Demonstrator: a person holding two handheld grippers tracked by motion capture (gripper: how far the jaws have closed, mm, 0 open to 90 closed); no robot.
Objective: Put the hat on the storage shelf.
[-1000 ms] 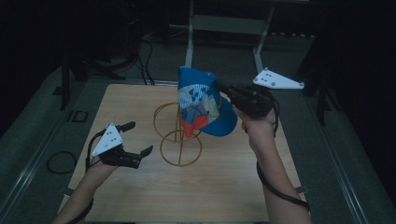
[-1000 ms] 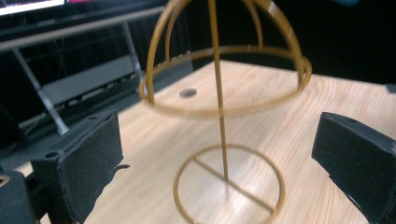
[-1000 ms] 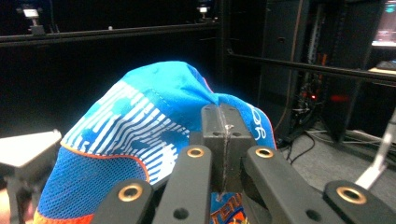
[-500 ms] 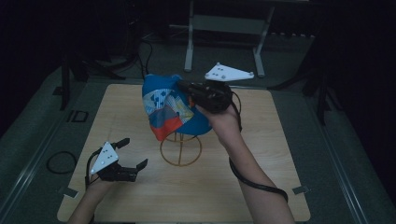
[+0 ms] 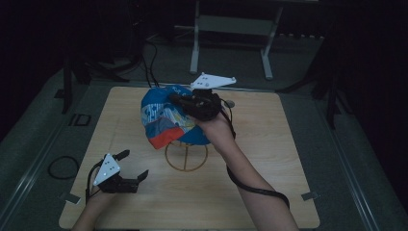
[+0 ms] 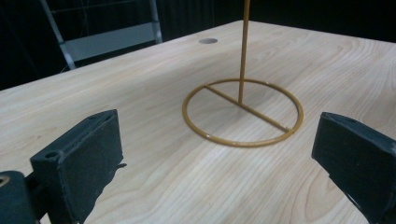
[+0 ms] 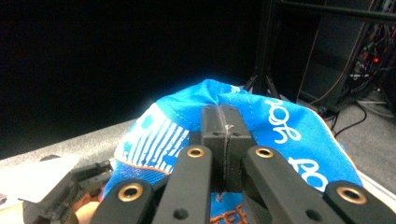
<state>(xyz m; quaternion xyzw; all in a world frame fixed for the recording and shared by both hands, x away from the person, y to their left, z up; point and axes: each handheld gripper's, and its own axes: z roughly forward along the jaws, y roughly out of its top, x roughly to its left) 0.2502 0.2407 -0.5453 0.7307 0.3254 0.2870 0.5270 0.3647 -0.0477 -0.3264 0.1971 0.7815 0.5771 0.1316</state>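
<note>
Big pale wooden desk [image 5: 269,192], bare boards across its near half, dark floor beyond every edge. Behind the far edge stands a grey metal frame [image 5: 231,29]. Above the desk's middle hangs the blue cap [image 5: 166,118], white lettering on its cloth, too curled to read, orange trim at the rim. The right gripper [image 5: 185,102] has its fingers pinched tight on a fold of that cap. Directly beneath sits the gold wire stand [image 6: 243,112], ring base flat, thin post rising upright. Near the front left corner, the left gripper [image 5: 133,166] sits low, fingers spread wide, nothing between them. A small round hole [image 6: 208,40] marks the far desk.
</note>
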